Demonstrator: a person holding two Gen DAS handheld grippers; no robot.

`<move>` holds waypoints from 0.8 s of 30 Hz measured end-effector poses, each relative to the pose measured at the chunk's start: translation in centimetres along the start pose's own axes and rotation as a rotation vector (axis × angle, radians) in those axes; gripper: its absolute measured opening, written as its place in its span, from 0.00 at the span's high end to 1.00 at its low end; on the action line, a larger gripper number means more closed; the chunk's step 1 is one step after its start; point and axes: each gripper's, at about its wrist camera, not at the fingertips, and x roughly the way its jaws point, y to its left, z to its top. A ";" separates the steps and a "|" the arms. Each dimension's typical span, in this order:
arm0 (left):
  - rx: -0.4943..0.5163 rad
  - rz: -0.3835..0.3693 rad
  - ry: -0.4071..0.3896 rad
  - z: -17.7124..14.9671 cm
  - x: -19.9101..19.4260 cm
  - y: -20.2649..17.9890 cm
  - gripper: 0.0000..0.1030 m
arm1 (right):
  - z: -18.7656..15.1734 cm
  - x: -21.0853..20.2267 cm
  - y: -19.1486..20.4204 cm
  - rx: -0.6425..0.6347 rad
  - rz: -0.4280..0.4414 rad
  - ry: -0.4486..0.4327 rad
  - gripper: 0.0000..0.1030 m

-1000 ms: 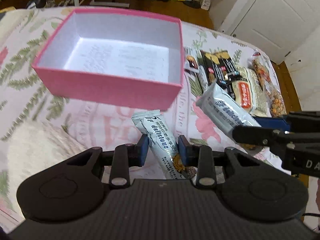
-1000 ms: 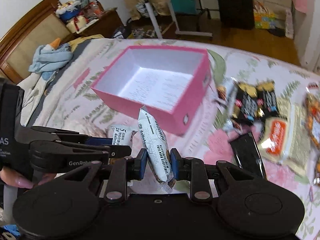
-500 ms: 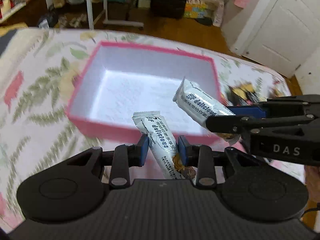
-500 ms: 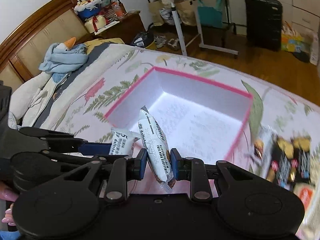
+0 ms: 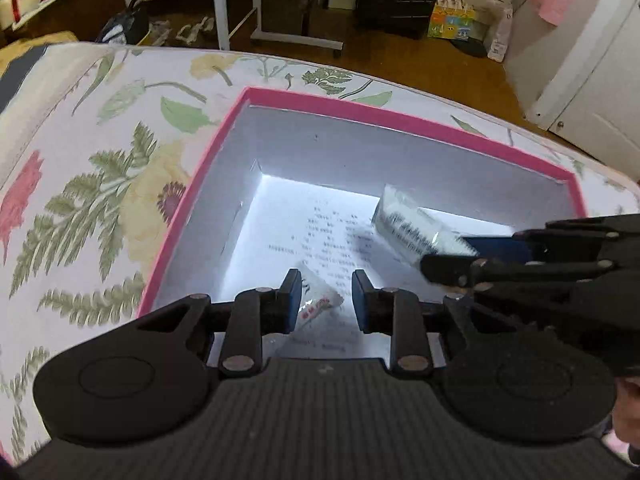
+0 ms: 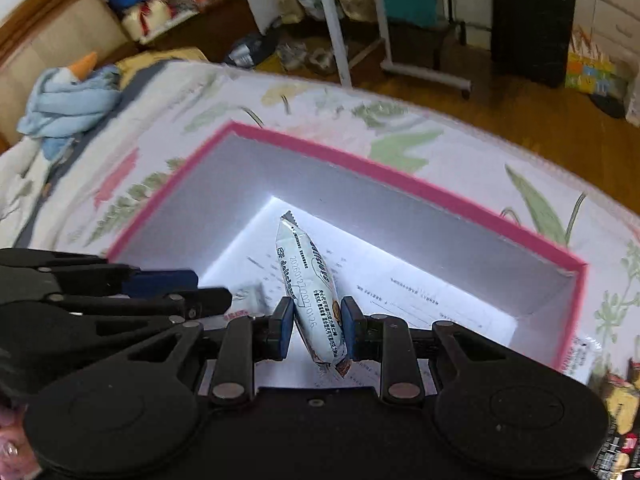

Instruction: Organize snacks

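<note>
A pink box (image 5: 192, 196) with a white inside sits on the floral bedspread. My left gripper (image 5: 326, 298) is open over the box, and a white snack bar (image 5: 316, 304) lies blurred below its jaws on the box floor. My right gripper (image 6: 314, 324) is shut on a second white snack bar (image 6: 310, 280) and holds it above the box floor. The pink box also shows in the right wrist view (image 6: 400, 180). The right gripper shows in the left wrist view (image 5: 452, 258) with its bar (image 5: 408, 228). The left gripper's fingers (image 6: 180, 292) show in the right wrist view.
More snack packets (image 6: 616, 400) lie on the bed right of the box. A blue plush toy (image 6: 68, 104) lies at the bed's far left. Beyond the bed edge are a wooden floor, a table stand (image 5: 256, 8) and a dark cabinet (image 6: 532, 20).
Both grippers moved forward over the box. My left gripper opened and its snack bar dropped into the box. My right gripper still holds its bar.
</note>
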 end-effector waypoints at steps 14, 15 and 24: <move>0.079 0.005 -0.009 -1.8 -4.5 -0.9 0.55 | -3.9 -6.5 -2.7 0.192 0.184 -0.088 0.55; 0.102 -0.001 -0.019 -2.0 -5.5 -1.4 0.53 | -4.6 -8.1 -2.8 0.182 0.190 -0.108 0.53; 0.336 -0.118 -0.051 -5.2 -13.0 -8.1 0.36 | -12.9 -20.3 -6.2 0.041 -0.005 -0.168 0.47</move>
